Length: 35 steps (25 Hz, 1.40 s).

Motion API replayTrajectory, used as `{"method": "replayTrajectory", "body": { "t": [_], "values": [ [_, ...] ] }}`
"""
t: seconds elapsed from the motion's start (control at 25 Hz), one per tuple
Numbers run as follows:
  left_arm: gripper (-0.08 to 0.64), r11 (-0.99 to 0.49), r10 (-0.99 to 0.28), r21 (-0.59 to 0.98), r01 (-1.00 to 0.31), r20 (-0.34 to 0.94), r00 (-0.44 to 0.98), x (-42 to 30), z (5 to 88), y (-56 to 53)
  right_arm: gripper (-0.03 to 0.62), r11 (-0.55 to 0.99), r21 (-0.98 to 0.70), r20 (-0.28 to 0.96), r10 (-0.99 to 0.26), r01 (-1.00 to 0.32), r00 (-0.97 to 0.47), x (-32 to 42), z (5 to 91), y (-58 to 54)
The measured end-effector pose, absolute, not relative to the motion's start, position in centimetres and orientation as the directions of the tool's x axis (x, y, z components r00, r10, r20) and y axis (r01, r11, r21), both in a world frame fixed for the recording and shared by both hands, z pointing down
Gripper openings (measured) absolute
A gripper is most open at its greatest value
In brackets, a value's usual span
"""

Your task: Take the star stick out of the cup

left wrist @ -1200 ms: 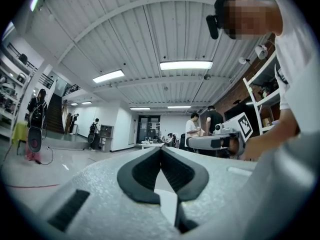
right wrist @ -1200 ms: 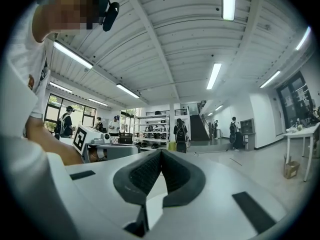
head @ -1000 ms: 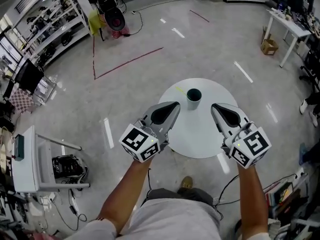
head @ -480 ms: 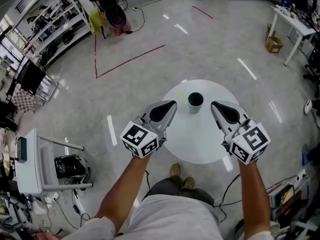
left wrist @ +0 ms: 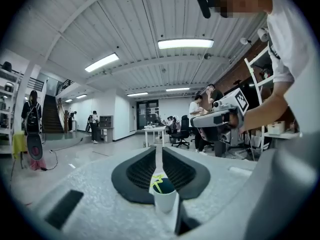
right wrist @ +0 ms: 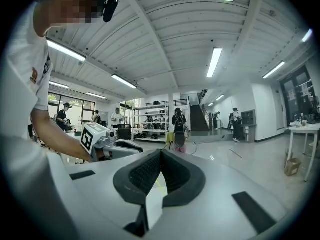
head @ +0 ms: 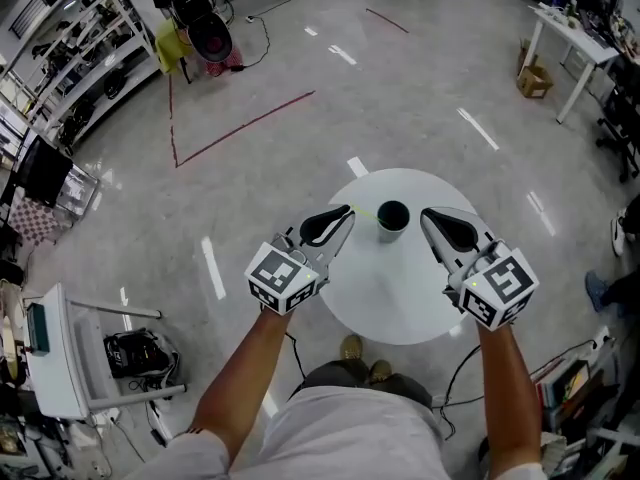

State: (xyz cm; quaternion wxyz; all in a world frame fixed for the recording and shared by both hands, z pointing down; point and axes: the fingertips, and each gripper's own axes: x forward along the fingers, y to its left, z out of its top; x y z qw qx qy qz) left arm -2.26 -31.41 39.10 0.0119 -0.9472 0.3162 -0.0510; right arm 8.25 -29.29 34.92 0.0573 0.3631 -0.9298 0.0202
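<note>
Star stick [left wrist: 159,184] in cup [head: 392,215] on table [head: 385,313]

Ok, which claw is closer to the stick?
The left claw: its tip is beside the stick leaning out of the cup; the right claw sits across the cup.

I count one round white table [head: 400,298], one white cup with a dark inside [head: 392,215], one thin yellow-green star stick [head: 362,211] and one brown cardboard box [head: 533,81]. I count two grey grippers: the left hand-held gripper [head: 346,211] and the right hand-held gripper [head: 427,214].
</note>
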Motion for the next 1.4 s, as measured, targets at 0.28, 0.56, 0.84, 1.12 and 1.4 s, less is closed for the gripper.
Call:
{"method": "replayTrajectory", "body": {
  "t": [0.28, 0.56, 0.84, 1.12, 1.4],
  "values": [
    [0.272, -0.869, -0.489, 0.019, -0.494, 0.110, 0.865, -2.5, 42.3, -33.7, 0.011, 0.713, 0.015, 0.165, -0.693, -0.701, -0.702, 7.7, 36.8, -31.8],
    [0.318, -0.938, -0.319, 0.088, -0.335, 0.161, 0.934, -0.6, 46.7, -34.1, 0.011, 0.700, -0.001, 0.240, -0.694, -0.715, -0.679, 7.7, 40.7, -33.1],
    [0.319, -0.943, -0.262, 0.148, -0.297, 0.219, 0.940, 1.4, 50.4, -35.6, 0.011, 0.696, -0.039, 0.273, -0.682, -0.717, -0.678, 8.4, 42.6, -34.0],
    [0.302, -0.934, -0.264, 0.180, -0.308, 0.232, 0.936, 3.1, 52.0, -36.4, 0.011, 0.694, -0.086, 0.300, -0.666, -0.714, -0.683, 9.7, 44.7, -34.7],
    [0.096, -0.924, -0.303, 0.164, -0.344, 0.233, 0.924, 3.2, 52.8, -37.1, 0.011, 0.704, -0.102, 0.287, -0.655, -0.702, -0.699, 10.2, 45.2, -35.1]
  ]
}}
